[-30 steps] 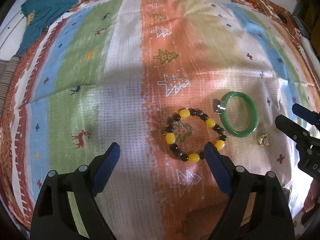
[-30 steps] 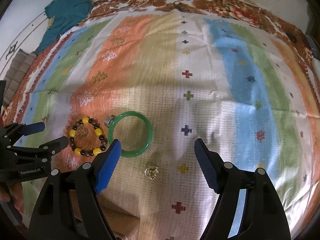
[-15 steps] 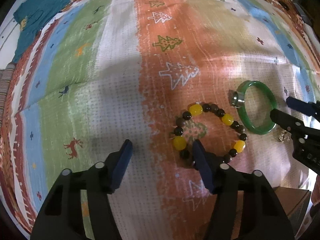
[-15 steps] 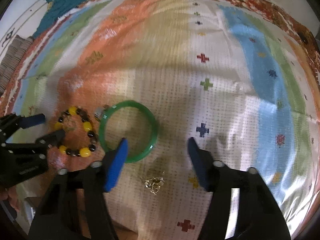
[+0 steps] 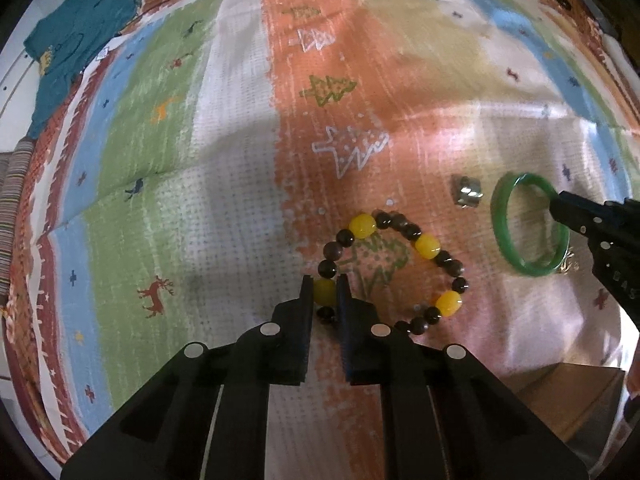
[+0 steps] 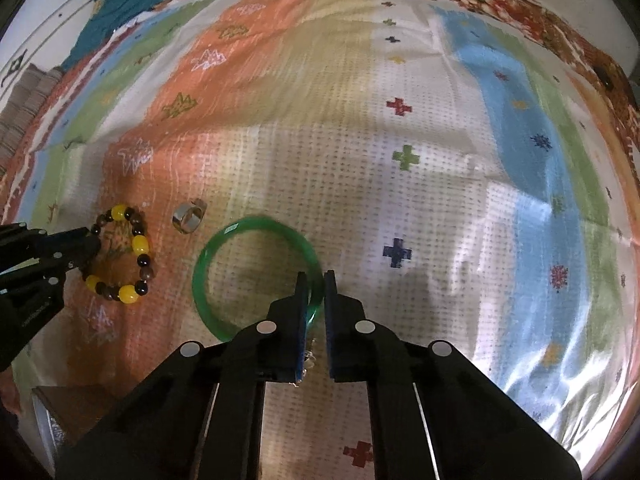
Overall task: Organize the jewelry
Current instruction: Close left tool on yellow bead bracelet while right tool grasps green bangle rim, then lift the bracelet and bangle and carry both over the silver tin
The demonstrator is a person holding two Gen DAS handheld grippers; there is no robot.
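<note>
Yellow bead caught: my left tongs (image 5: pixel 324 292) have closed from wide open onto the near-left side of the beaded bracelet (image 5: pixel 390 270), pinching one yellow bead. My right tongs (image 6: pixel 316 294) have likewise closed on the near-right rim of the green bangle (image 6: pixel 256 278), which now sits clear of the silver ring (image 6: pixel 188 216) it touched a moment ago. Both pieces lie on the striped cloth (image 6: pixel 400 160). With both grips apparently set, I judge lifting comes next.

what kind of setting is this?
Probably a home, likely a bed or floor: a soft, creased striped blanket with tree and deer motifs is the work surface, a teal garment lies at its edge, and a cardboard box sits nearby.
</note>
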